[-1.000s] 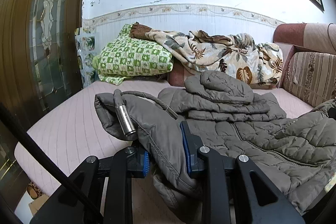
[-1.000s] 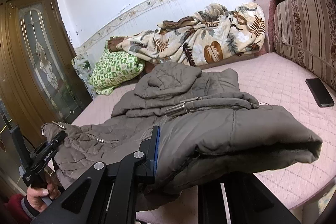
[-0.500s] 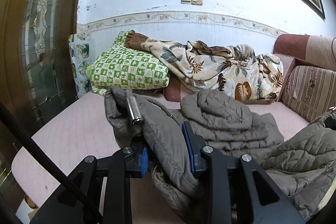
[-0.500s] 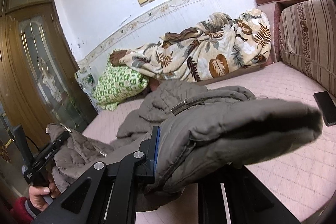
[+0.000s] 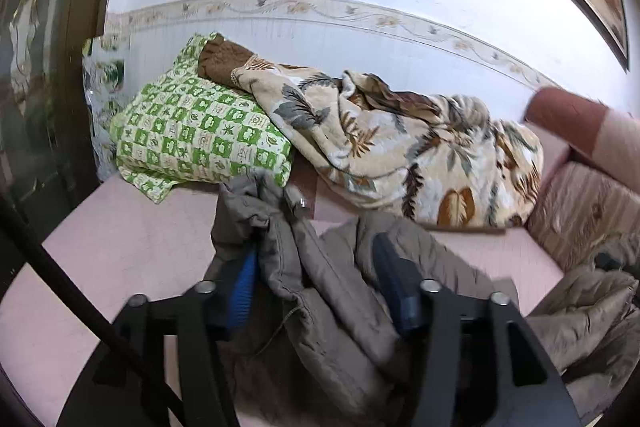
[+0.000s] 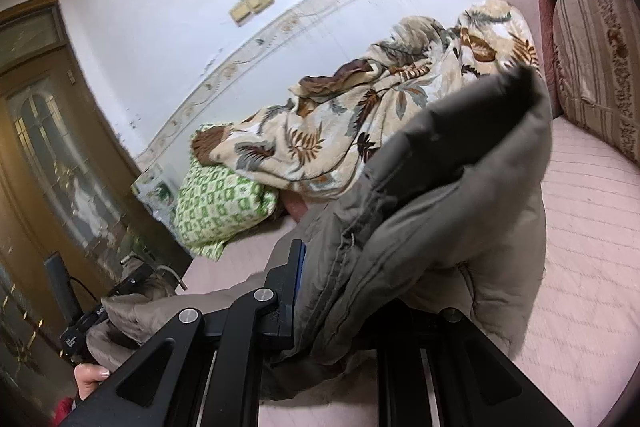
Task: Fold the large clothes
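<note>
While the left hand-held gripper (image 5: 320, 291) opens around it, the right hand-held gripper (image 6: 340, 291) apparently clamps the rumpled grey quilted jacket (image 6: 440, 187).

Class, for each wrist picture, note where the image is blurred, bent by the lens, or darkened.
Left wrist view: the sofa arm at the right edge is smeared by motion, the wall border bows in an arc, and the corners go black. Right wrist view: the jacket cuff is soft-edged, the door streaks, and the whole room tilts and curves.
</note>
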Demonstrator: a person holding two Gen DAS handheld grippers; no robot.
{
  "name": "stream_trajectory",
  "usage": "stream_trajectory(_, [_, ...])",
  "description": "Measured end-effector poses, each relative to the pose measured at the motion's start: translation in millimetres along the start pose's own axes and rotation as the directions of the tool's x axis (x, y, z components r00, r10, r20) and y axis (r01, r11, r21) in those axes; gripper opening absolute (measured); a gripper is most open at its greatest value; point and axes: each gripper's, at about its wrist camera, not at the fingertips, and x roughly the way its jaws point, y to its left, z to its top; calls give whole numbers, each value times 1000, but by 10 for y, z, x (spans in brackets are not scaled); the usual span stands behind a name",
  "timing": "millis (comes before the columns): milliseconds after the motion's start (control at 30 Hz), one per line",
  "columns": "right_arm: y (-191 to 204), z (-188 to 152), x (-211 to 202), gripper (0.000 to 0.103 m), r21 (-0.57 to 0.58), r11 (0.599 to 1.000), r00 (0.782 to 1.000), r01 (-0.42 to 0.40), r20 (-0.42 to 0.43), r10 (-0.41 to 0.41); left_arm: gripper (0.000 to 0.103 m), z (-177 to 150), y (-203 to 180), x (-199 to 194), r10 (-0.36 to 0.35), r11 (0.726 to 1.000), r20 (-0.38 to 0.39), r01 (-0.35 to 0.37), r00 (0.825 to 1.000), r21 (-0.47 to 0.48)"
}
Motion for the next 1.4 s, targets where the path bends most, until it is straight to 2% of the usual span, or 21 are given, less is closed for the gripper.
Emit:
stream_trajectory(33, [-40,54,74,16,10,1000,1000,2,-1,-2,70,79,25,85,0,1000,-3,0,1000,-9])
stream_trajectory(67, [-97,134,206,16,26,1000,1000,5,-7,-5,72,156,55,153,2,1000,0,-2,1000,-19])
stream_trajectory(200, [-313,344,646,16,59,998,999,31,-33,-29,73,496,234,376,51,998,53,-49,997,-35])
stream_trajectory(333, [-564,459,1052,16,103,993,997,54,-67,-47,73,605,420,489,81,996,59,-78,995,-50])
stream_trajectory(467, [-759,518,1483,16,130,986,991,101,-106,-87,73,410,409,587,36,999,16,-36,999,-24])
stream_trajectory(567, [-898,554,1779,16,153,980,984,131,-139,-110,73,95,220,741,-27,999,-54,28,998,28])
stream_trajectory(667, [-1039,545,2051,17,173,971,974,166,-185,-134,73,-228,-26,944,-64,994,-131,75,989,85])
stream_trajectory(767, [-1149,518,2281,19,183,964,960,194,-239,-147,73,-472,-261,1213,-62,988,-195,89,979,129])
stream_trajectory(833, [-1240,503,2340,24,231,953,959,195,-250,-135,73,-556,-383,1412,-68,985,-226,101,972,137])
stream_trajectory(933, [-1292,512,2293,40,279,946,961,166,-261,-91,73,-641,-493,1822,-21,989,-288,62,957,135])
stream_trajectory(1000, [-1303,534,2157,61,303,945,971,125,-233,-54,73,-655,-495,2080,11,990,-330,35,944,134])
stream_trajectory(1033, [-1302,548,2082,66,306,945,975,114,-216,-48,73,-670,-493,2181,28,990,-347,22,938,139])
stream_trajectory(1067, [-1296,577,1973,76,304,948,980,93,-195,-34,73,-686,-479,2285,44,990,-358,7,933,140])
stream_trajectory(1167, [-1172,622,1796,77,234,970,984,58,-179,-15,75,-699,-456,2477,52,990,-385,1,922,138])
stream_trajectory(1233, [-1006,549,1767,77,124,991,974,51,-225,-22,77,-704,-449,2549,63,991,-386,-12,920,135])
stream_trajectory(1300, [-826,427,1810,77,-15,996,962,87,-260,-87,78,-730,-468,2622,81,988,-387,-23,919,151])
stream_trajectory(1333, [-743,345,1867,76,-95,989,952,117,-274,-139,79,-743,-479,2649,88,987,-385,-28,918,159])
stream_trajectory(1400, [-679,176,2008,73,-192,972,932,135,-309,-190,80,-767,-486,2700,98,985,-383,-35,919,169])
